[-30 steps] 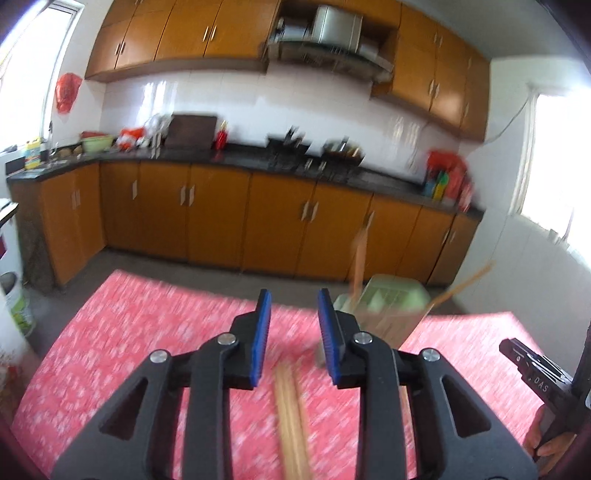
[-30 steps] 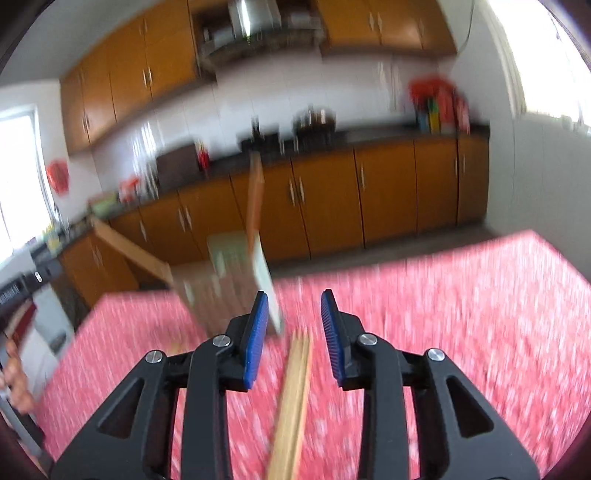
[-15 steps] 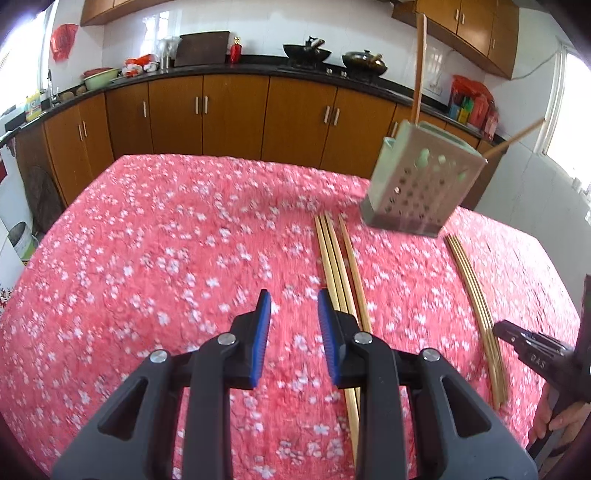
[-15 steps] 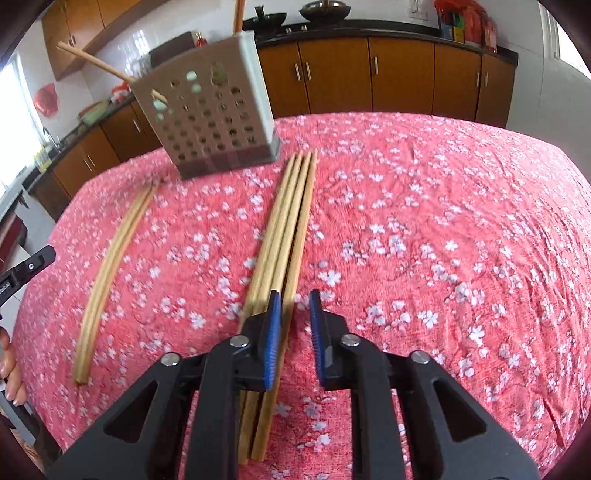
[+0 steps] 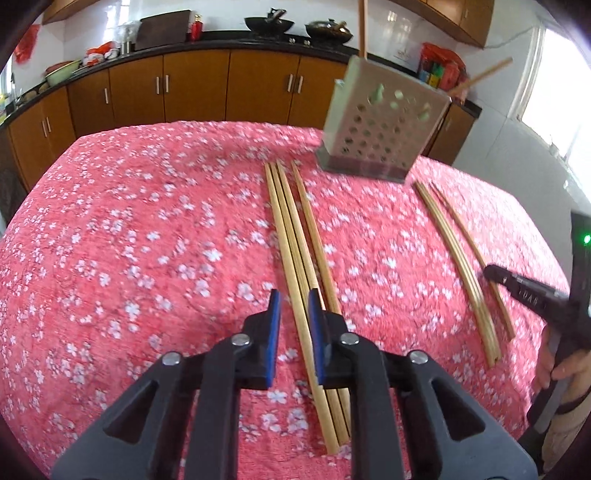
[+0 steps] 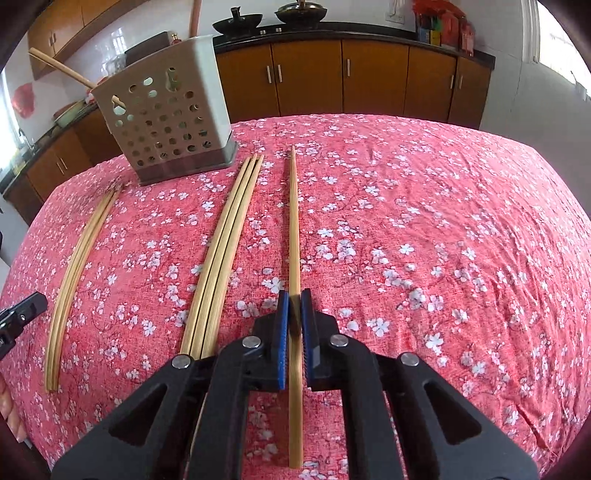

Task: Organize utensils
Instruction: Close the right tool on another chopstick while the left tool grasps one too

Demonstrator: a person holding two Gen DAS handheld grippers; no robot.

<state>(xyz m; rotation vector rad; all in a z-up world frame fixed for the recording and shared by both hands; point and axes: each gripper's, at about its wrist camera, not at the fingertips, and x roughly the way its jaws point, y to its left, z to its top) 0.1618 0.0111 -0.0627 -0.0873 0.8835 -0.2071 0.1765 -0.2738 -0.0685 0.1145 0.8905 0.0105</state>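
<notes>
Wooden chopsticks lie on a red flowered tablecloth. My right gripper is shut on a single chopstick, apart from a bundle of three to its left. Another pair lies further left. My left gripper is open, its fingers low around the near part of a chopstick bundle. A second set lies to its right. A perforated grey utensil holder stands at the table's far side with chopsticks sticking out; it also shows in the left wrist view.
Brown kitchen cabinets and a dark counter with woks run behind the table. The other gripper's tip and a hand show at the right edge of the left wrist view. The tablecloth's right part carries nothing.
Both grippers have dropped toward the table. My right gripper closed on one chopstick and drew it away from the bundle. My left gripper moved over the chopstick bundle, still open.
</notes>
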